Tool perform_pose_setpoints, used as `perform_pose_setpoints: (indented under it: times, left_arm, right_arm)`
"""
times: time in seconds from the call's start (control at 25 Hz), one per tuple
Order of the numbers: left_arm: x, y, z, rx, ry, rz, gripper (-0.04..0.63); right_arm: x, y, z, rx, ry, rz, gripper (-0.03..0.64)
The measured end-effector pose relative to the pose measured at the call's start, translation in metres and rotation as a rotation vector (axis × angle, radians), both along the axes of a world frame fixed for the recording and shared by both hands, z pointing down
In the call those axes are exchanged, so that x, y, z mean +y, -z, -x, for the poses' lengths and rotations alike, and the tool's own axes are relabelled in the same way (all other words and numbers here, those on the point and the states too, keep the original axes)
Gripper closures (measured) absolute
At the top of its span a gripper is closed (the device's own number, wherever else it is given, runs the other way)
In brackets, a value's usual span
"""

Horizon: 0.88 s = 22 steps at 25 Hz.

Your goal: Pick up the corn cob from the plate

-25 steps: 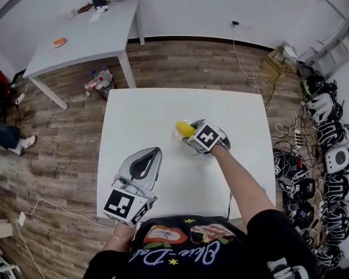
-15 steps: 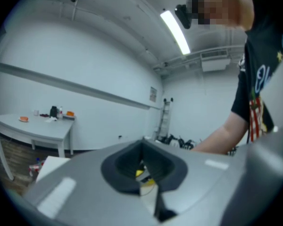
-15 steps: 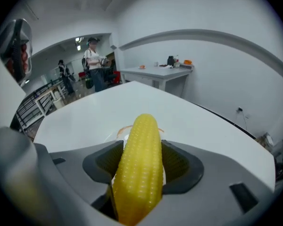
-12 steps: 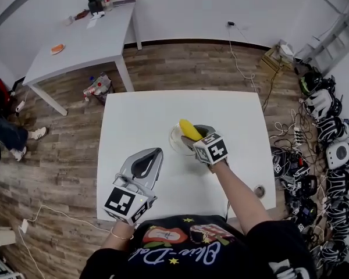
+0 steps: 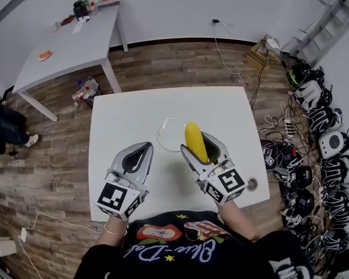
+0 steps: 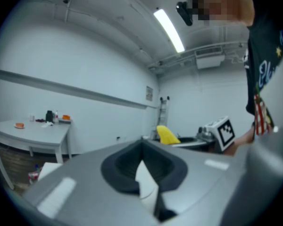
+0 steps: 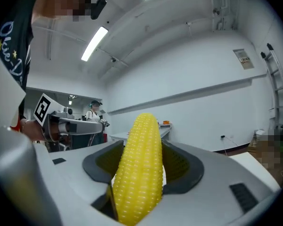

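**Corn clamped in right gripper, off the plate**

The right gripper has its jaws closed partway on the corn. The two dark pads press the cob's lower half from either side. Its rounded tip sticks out past the jaw ends and points up and away from the person. In the head view the cob lies just right of the clear plate, and its far end overlaps the plate's right rim. The plate sits bare on the white table.

The left gripper hovers over the table's near-left part, beside the right one and apart from it. Its jaws are drawn together with only a thin sliver between them, and they grip nothing.

A second ago the right gripper reached farther out, over the plate, with the corn low inside it. Half a second ago the cob was already tilted up above the plate. Now the gripper has pulled back toward the person and carried the corn with it. The left gripper has kept much the same place.
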State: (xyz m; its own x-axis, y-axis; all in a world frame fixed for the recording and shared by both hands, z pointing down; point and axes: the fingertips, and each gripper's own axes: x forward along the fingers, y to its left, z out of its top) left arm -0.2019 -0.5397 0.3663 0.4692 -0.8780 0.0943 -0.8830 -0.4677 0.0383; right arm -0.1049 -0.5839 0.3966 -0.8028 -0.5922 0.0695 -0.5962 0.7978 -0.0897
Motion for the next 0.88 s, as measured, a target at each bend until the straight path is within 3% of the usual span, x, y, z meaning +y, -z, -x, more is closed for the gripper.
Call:
perform_pose_setpoints:
  times: [0.88]
  left_arm:
    - [0.015, 0.004, -0.011, -0.023, -0.013, -0.010, 0.607]
  right_arm:
    - [0.015, 0.015, -0.012, -0.035, 0.002, 0.007, 0.370]
